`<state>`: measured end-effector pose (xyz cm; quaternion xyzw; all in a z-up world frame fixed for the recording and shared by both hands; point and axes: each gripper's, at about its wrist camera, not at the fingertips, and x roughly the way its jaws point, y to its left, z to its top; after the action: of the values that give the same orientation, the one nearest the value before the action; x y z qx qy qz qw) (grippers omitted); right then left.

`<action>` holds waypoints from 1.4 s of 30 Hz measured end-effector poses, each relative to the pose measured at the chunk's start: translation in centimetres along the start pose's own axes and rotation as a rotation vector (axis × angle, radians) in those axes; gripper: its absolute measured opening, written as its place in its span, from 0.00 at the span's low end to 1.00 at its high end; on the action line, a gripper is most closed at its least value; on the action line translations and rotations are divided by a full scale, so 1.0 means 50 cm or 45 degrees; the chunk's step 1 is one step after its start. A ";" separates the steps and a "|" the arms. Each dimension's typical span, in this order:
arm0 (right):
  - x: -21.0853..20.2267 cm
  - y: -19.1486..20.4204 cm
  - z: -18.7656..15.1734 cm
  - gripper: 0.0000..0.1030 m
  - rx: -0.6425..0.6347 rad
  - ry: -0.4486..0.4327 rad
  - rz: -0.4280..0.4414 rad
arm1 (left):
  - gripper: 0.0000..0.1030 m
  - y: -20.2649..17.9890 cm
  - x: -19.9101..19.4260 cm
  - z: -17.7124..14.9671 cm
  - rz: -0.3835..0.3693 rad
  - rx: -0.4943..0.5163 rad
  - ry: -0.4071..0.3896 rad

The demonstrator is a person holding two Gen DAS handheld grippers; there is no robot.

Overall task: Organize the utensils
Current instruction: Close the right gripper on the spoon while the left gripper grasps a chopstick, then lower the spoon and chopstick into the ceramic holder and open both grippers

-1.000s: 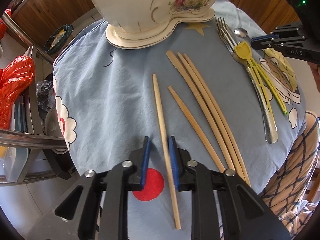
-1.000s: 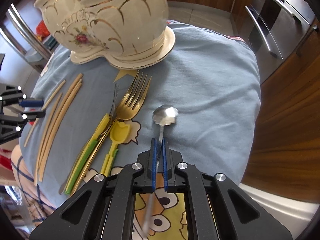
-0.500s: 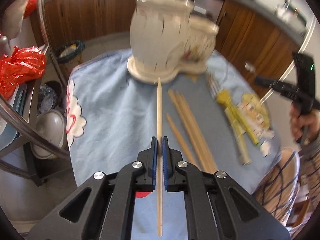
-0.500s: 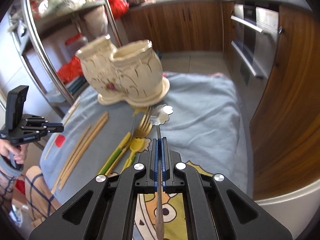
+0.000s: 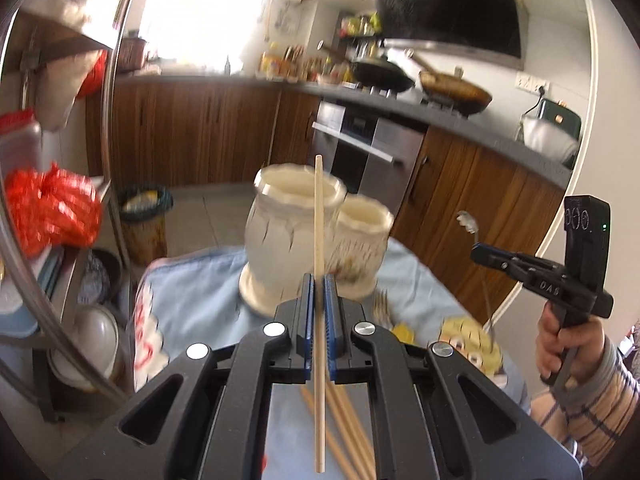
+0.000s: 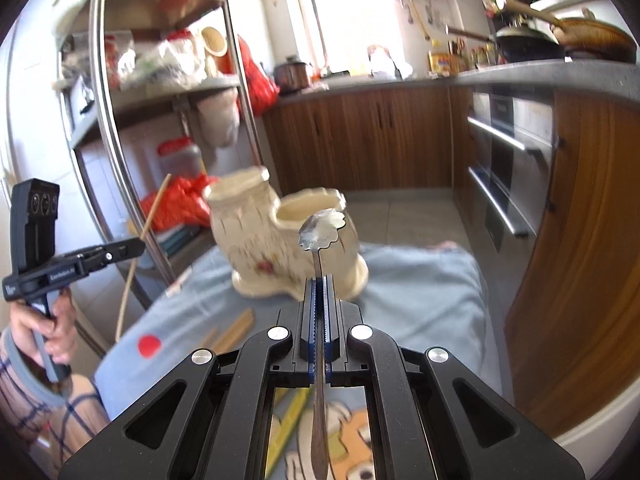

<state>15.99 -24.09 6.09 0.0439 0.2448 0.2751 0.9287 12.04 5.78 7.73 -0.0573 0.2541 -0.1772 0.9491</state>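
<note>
The chopstick (image 5: 319, 240) is pale, smooth wood with a dull look, and the spoon (image 6: 321, 229) is shiny metal with a wavy edge. The double pot (image 6: 288, 244) looks like glossy cream china with painted flowers, and it sits on a soft blue cloth (image 6: 420, 300). Each gripper is matt black plastic with blue ribbed pads (image 5: 306, 320) and small shiny metal screws (image 6: 276, 333).
</note>
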 end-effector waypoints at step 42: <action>0.236 0.032 0.131 0.02 -0.074 -0.188 0.014 | 0.05 0.040 0.176 0.130 0.134 -0.097 -0.325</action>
<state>26.96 -16.12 7.08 0.0386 0.1672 0.2831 0.9436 23.05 4.55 8.89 -0.1021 0.1403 -0.1087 0.9788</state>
